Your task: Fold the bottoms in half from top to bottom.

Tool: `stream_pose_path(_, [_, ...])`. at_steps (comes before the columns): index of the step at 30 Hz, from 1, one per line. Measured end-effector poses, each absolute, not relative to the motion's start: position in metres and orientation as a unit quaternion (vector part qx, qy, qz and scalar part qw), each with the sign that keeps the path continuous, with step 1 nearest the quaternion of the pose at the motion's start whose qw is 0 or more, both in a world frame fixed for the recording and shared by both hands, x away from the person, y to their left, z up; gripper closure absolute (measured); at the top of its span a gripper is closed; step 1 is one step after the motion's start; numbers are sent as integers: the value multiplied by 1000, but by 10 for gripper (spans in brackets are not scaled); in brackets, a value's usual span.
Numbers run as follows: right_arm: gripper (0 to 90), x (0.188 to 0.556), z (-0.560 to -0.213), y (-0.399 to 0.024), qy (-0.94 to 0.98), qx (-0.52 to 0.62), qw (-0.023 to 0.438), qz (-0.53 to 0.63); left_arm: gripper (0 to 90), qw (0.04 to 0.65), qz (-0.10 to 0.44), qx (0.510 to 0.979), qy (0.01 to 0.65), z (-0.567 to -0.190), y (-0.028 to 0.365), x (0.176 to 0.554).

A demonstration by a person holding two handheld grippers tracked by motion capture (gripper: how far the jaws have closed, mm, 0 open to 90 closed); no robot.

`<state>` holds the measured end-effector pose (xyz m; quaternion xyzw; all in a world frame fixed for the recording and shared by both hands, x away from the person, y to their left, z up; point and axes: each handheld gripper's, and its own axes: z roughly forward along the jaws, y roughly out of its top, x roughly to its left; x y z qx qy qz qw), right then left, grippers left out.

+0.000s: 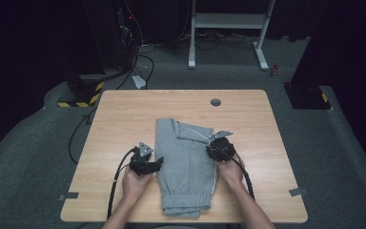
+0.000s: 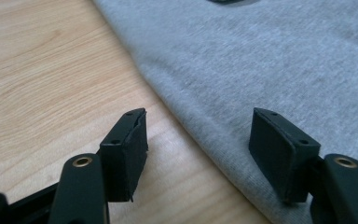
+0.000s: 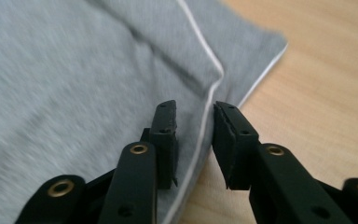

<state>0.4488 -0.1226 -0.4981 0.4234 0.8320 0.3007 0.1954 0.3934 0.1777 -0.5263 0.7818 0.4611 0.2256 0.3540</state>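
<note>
Left gripper wide open astride trousers edge; right gripper barely parted, empty. Best pinched both edges evenly.

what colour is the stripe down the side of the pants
White, a thin piping stripe on the grey pants; the right gripper view shows it best.

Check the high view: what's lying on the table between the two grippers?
Grey sweatpants, folded lengthwise, span the stretch between the left gripper and the right gripper; each gripper sits at one long edge.
</note>
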Motion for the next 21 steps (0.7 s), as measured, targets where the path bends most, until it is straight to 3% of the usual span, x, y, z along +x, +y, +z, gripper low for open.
stream_pose_path(5, [597,470,-483,-107,816,428,195,335,370,357,218,781,465,-527,179,395])
stream_pose_path(11, [531,505,-498,-80,825,438,175,312,367,358,216,780,466,-527,179,395])
stream_pose_path(12, [554,507,-501,-78,827,435,173,311,367,359,216,779,467,-527,179,395])
stream_pose_path(13, [702,508,-507,-75,835,430,160,303,367,359,215,778,468,-527,179,395])
stream_pose_path(14, [702,508,-507,-75,835,430,160,303,367,358,215,779,467,-527,180,395])
stream_pose_path(16, [816,505,-505,-75,839,418,169,304,367,358,214,779,467,-527,180,395])
stream_pose_path(21, [838,501,-486,-87,815,425,202,339,364,358,214,779,468,-527,180,395])
